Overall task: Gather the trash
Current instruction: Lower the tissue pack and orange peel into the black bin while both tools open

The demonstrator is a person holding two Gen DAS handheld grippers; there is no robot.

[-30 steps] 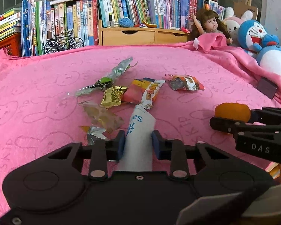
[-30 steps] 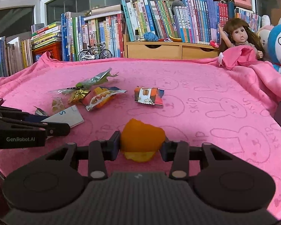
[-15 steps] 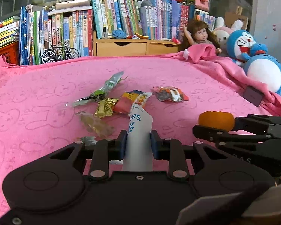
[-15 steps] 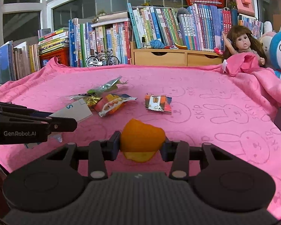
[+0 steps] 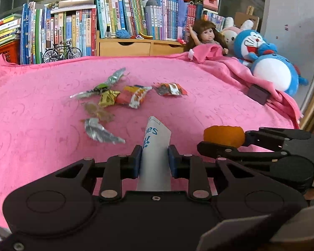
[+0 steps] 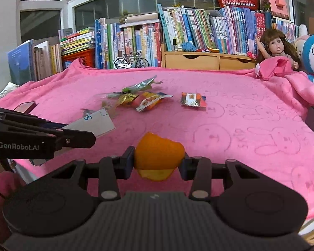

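Observation:
My left gripper [image 5: 153,159] is shut on a white paper wrapper with blue letters [image 5: 156,144], held above the pink blanket [image 5: 31,125]. That wrapper [image 6: 94,123] also shows at the left of the right wrist view, in the left gripper [image 6: 73,136]. My right gripper [image 6: 158,163] is shut on a piece of orange peel [image 6: 159,154]; the peel [image 5: 224,136] appears at the right of the left wrist view. Several snack wrappers lie on the blanket farther out: a silver one [image 5: 100,131], a gold one [image 5: 107,98], an orange one [image 5: 134,96] and a red-white one [image 5: 170,89].
A doll [image 5: 207,37], plush toys [image 5: 270,60] and a folded blanket edge sit at the right. Books [image 5: 73,31], a small bicycle model [image 5: 60,52] and a wooden drawer unit [image 5: 140,48] line the back. A dark box [image 5: 258,94] lies on the blanket at the right.
Both grippers have drawn back toward the near edge with their loads, so the wrappers on the blanket now look farther away. A silver wrapper has come into plain view.

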